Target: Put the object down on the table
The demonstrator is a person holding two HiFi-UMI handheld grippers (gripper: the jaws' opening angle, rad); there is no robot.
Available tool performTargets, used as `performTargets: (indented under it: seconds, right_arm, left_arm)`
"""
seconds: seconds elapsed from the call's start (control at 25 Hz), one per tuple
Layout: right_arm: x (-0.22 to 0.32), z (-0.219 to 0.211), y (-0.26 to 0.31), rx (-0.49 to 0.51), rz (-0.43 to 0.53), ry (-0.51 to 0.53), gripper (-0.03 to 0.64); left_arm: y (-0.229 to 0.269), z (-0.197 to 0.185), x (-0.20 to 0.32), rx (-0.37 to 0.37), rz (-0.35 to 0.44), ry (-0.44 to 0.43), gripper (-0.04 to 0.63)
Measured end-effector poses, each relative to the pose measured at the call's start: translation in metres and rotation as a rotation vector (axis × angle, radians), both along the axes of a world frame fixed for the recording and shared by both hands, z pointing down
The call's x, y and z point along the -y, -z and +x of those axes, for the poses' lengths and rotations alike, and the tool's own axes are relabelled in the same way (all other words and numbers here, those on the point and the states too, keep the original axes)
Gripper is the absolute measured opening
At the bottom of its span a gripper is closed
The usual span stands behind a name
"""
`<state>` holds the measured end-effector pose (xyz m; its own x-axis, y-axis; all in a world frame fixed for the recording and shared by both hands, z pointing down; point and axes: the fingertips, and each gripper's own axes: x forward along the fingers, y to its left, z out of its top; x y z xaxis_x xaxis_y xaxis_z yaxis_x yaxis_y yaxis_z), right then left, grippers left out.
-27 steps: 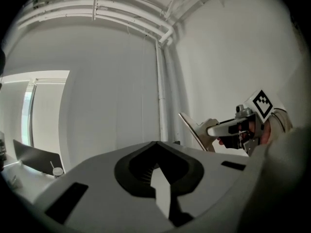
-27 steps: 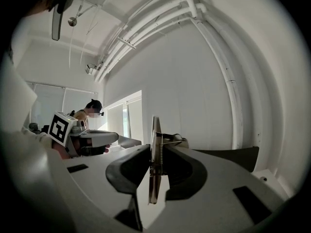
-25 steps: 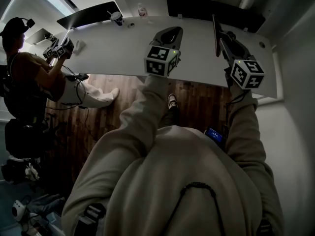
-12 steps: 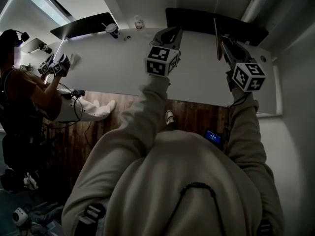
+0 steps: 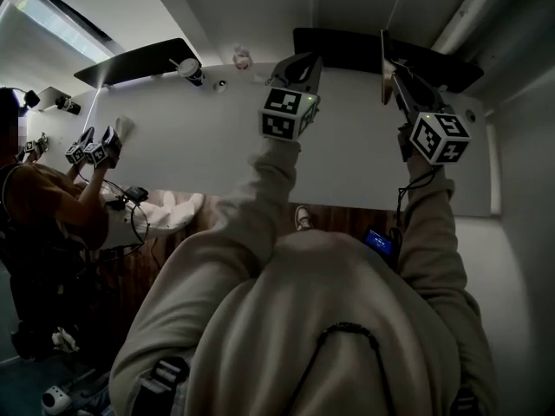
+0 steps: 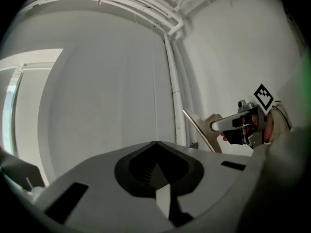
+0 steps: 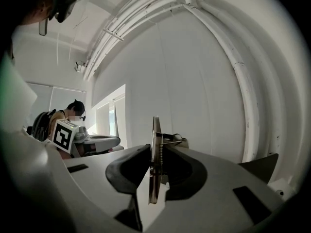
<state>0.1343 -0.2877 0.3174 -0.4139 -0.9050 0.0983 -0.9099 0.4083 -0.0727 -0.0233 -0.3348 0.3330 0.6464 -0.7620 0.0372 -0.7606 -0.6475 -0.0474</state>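
My right gripper (image 5: 395, 74) is shut on a thin flat tan board (image 5: 382, 59), held upright on edge above the far right part of the white table (image 5: 199, 137). In the right gripper view the board (image 7: 155, 130) shows edge-on between the closed jaws (image 7: 154, 152), with a metal spring clip on it. The left gripper view shows the board (image 6: 200, 129) sticking out of the right gripper (image 6: 218, 125). My left gripper (image 5: 299, 61) hovers over the table's middle, left of the board, shut with nothing in it (image 6: 155, 147).
A cup with a straw (image 5: 189, 70) and a small bottle (image 5: 241, 57) stand at the table's far edge. Dark curved panels (image 5: 130, 59) lie behind it. Another person (image 5: 52, 206) with grippers (image 5: 91, 148) works at the table's left end. Wooden floor shows below.
The head view has tilted up, so the table sits lower in the frame. Both grippers keep nearly the same pose, and the board stays in the right one. The person at left has shifted.
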Motion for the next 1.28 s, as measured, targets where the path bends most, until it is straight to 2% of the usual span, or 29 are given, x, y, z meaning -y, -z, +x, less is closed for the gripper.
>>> performTargets:
  seconds: [0.12,0.36,0.52,0.8,1.12,1.28]
  right_arm:
    - [0.016,0.001,0.005,0.015,-0.013,-0.009,0.100]
    - [0.056,0.004,-0.006,0.010,0.005,0.003,0.100]
    - [0.079,0.008,0.000,0.003,-0.008,0.006,0.100]
    - [0.095,0.015,-0.018,0.033,-0.051,0.013,0.100]
    - [0.106,0.029,-0.063,0.042,-0.138,0.010,0.100]
    - [0.106,0.033,-0.105,0.042,-0.202,0.012,0.100]
  left_arm:
    - [0.012,0.003,0.013,0.001,0.003,-0.023,0.005]
    - [-0.009,0.003,0.045,0.015,0.009,-0.009,0.005]
    - [-0.020,-0.005,0.067,0.026,-0.034,0.021,0.005]
    - [-0.023,0.001,0.089,0.010,-0.053,0.042,0.005]
    - [-0.077,0.019,0.094,0.027,-0.173,0.018,0.005]
    - [-0.116,0.023,0.092,0.048,-0.243,0.013,0.005]
